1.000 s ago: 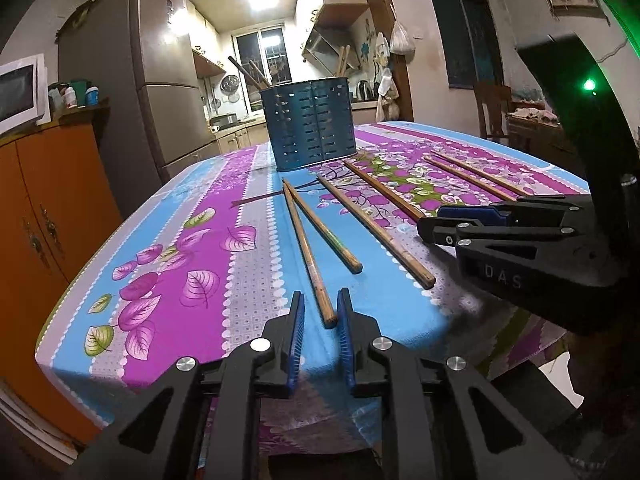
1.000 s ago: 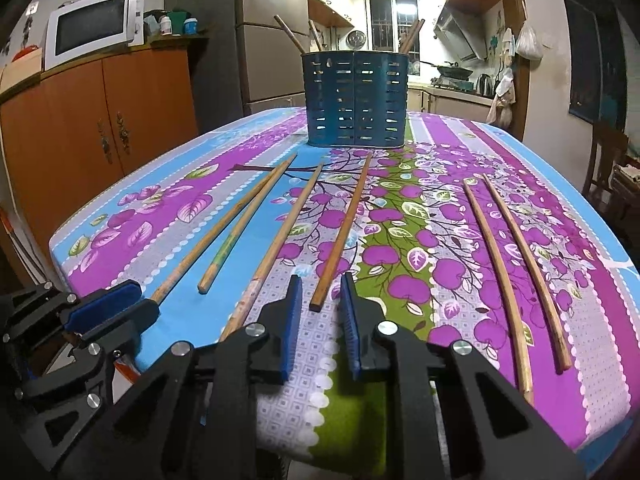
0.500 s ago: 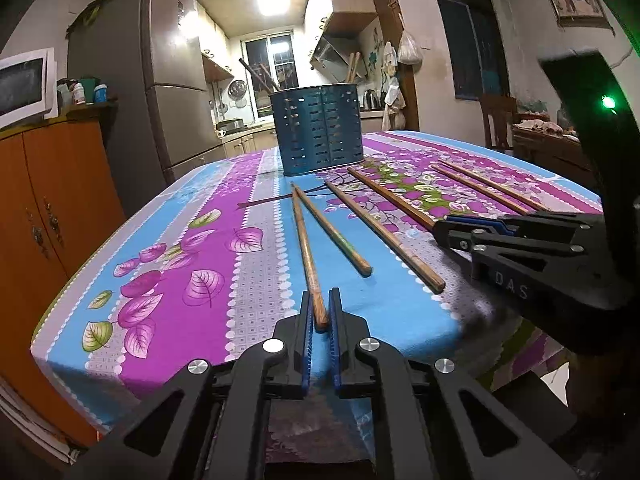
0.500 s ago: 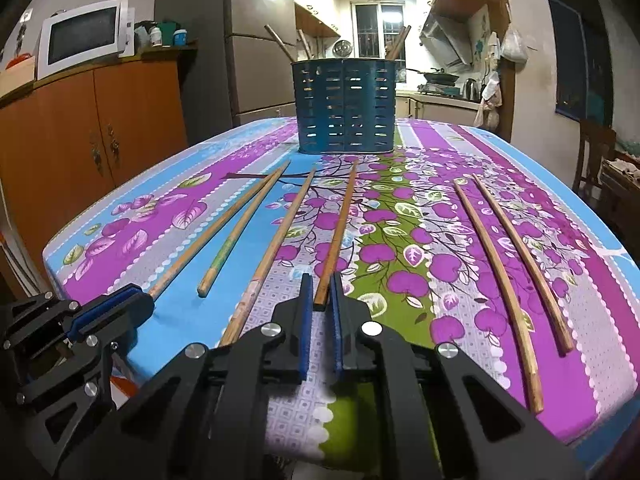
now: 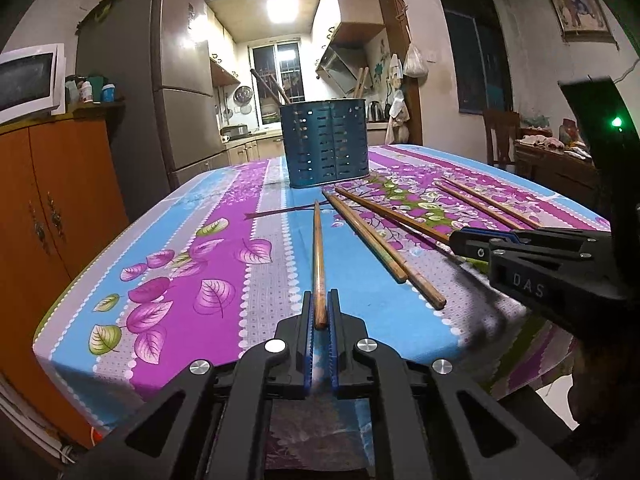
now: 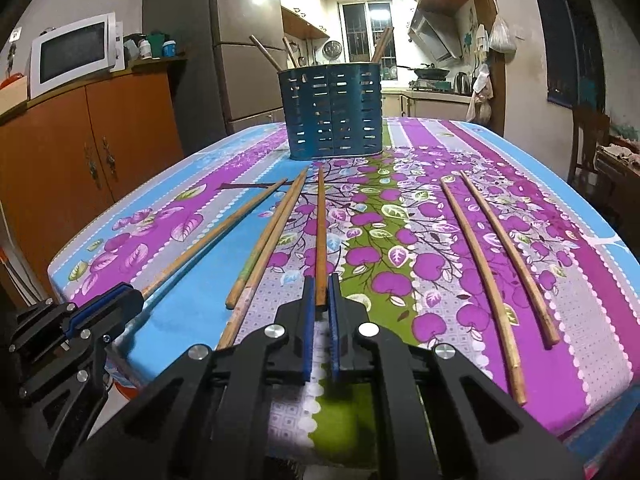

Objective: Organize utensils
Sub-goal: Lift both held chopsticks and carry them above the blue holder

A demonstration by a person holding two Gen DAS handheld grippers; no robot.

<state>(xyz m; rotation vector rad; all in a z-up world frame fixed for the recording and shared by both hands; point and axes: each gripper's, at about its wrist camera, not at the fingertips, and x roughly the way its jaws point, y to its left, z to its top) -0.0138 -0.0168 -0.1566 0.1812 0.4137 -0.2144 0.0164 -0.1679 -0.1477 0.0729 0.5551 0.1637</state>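
A blue slotted utensil holder stands at the far end of the flowered tablecloth, with a few sticks in it. Several wooden chopsticks lie on the cloth in front of it. My left gripper is shut on the near end of one chopstick, which points at the holder. My right gripper is shut on the near end of another chopstick. Each gripper also shows in the other's view: the right gripper and the left gripper. Two loose chopsticks lie between the held ones, and two more lie to the right.
The table's near edge runs just under both grippers. An orange cabinet with a microwave stands to the left, beside a tall fridge. A wooden chair and a side table stand to the right.
Both grippers went from open to shut, each closing on the near end of a chopstick. The left one's chopstick has swung into line with its fingers. Both hands stayed about where they were.
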